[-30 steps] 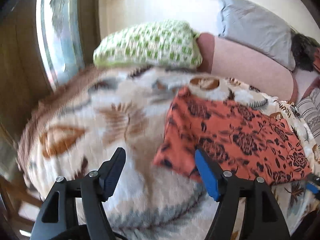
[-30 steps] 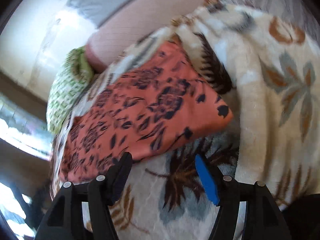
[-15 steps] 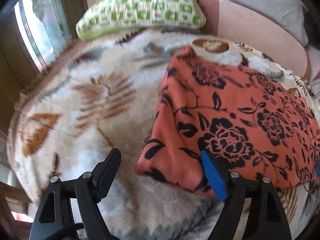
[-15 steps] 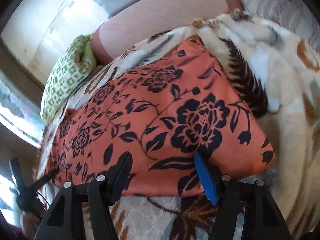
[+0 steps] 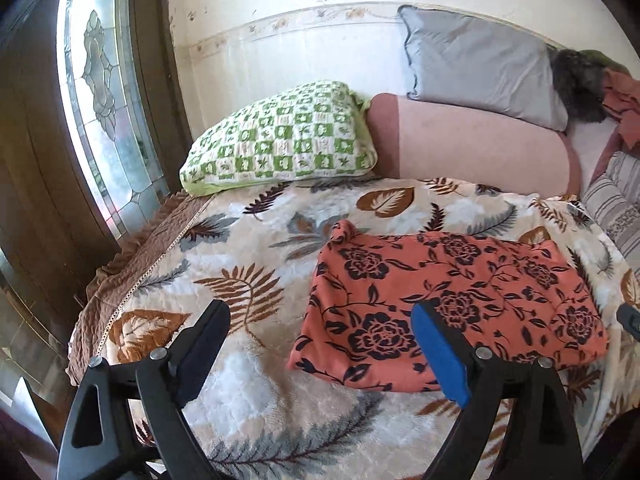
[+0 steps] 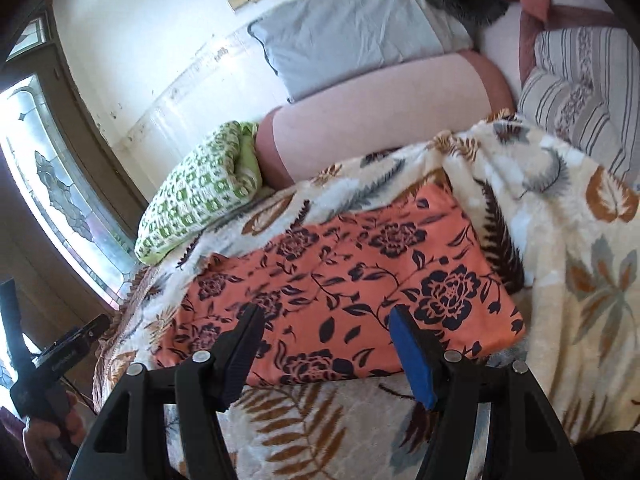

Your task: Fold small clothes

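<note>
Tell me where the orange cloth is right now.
The orange cloth lies folded flat on the leaf-print blanket, right of centre in the left wrist view, nearer than the green pillow and the pink bolster.

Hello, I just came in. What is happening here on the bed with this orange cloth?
A person holds a gripper in each hand above a bed. The orange floral garment lies folded in a flat rectangle on the leaf-patterned blanket. The left gripper and the right gripper are both open and hold nothing. The left jaws have just been opening wider, with nothing between them. The fold looks finished.
</note>
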